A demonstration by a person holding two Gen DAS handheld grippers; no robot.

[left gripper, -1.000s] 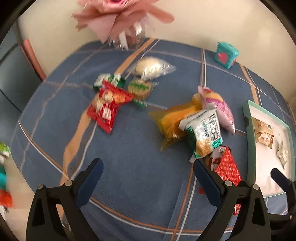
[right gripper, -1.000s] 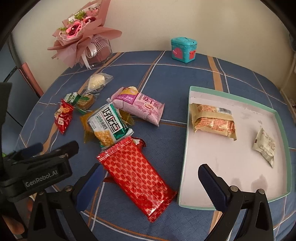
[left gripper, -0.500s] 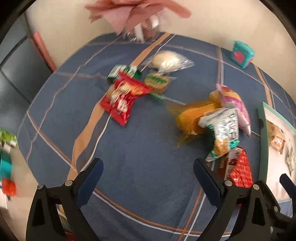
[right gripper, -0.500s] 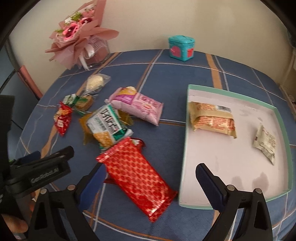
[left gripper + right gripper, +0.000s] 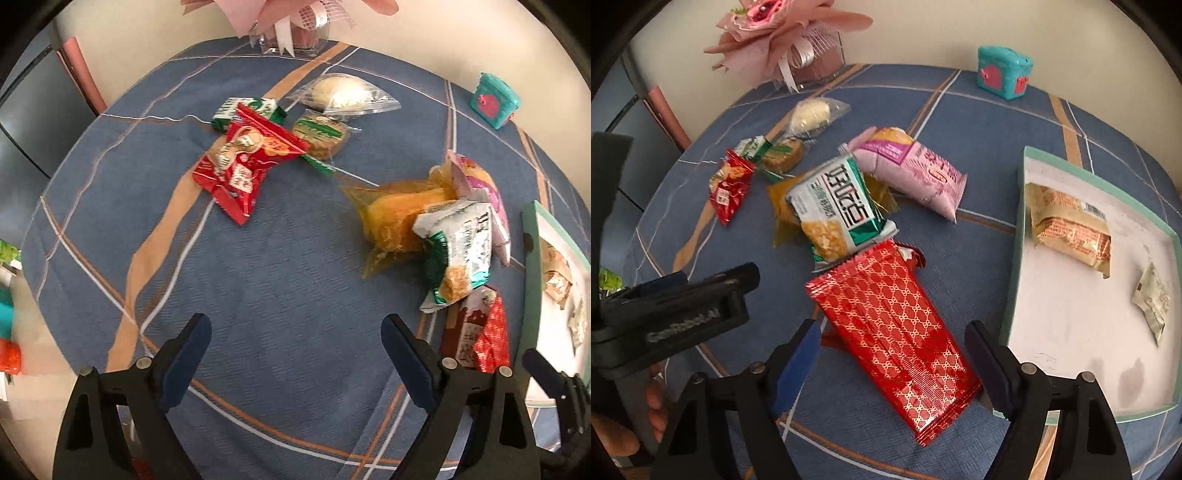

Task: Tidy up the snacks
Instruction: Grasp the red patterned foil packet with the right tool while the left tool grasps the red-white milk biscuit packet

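Straddling the red patterned packet point(image 5: 892, 328), my right gripper point(image 5: 890, 356) has its jaws apart, one on each long side; they have just been closing, but the pads do not yet press on the wrapper. This packet lies on the blue tablecloth point(image 5: 990, 122) just beside the green-rimmed tray point(image 5: 1015, 258), its far end tucked under the green-and-white packet point(image 5: 838, 210), so a lengthwise grip near the free end seems meant to slide it clear. My left gripper point(image 5: 295, 356) hangs open over bare cloth, holding nothing; its jaws have also just narrowed slightly. Two wrapped snacks already lie in the tray, probably the collecting place. Remaining snacks stay scattered farther back.
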